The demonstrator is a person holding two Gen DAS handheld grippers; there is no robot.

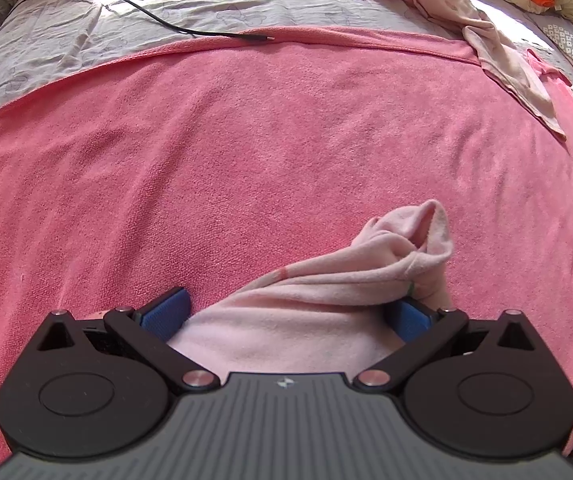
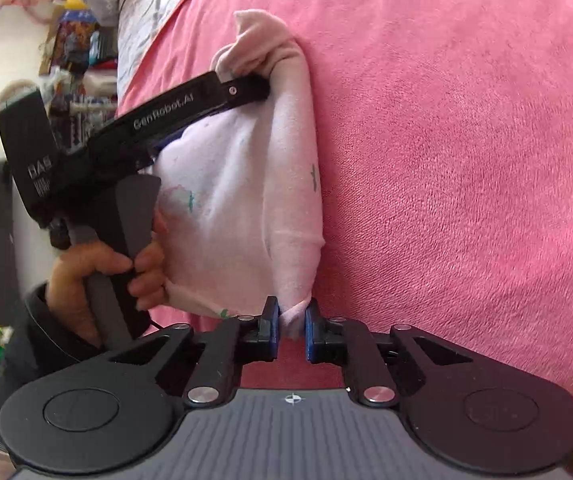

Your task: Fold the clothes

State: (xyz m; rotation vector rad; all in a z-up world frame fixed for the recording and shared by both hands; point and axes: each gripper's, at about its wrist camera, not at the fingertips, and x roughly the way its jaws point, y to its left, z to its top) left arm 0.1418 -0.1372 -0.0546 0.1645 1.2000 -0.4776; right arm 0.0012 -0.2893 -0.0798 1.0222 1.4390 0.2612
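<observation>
I am working over a bed (image 1: 66, 40) with a grey patterned sheet, most of it covered by a coral-pink blanket (image 1: 266, 140) that serves as my folding ground. A black cable (image 1: 146, 16) trails across the sheet at the upper left of the left wrist frame, and a spare beige-pink garment (image 1: 498, 60) lies in the upper right, parked clear of the working area.

The piece I am folding, a pale pink garment (image 2: 238, 200), sits at the near edge of the blanket, lower centre in the left view and centre-left in the right view. My right hand-held gripper (image 2: 291, 318) has its jaws nearly pressed together, pinching a small tuck of the garment's corner at the bottom of that frame, so I judge it anchors this end. The left hand-held gripper (image 1: 286, 316) has its blue pads spread wide with cloth bunched between them; in the right view one of its fingers lies over the far, gathered end of the cloth. Whether that end is really clamped I cannot tell. A hand (image 2: 106, 272) grips its handle at the left.

Holding both ends this way lets me stretch the fabric flat before turning it over.
</observation>
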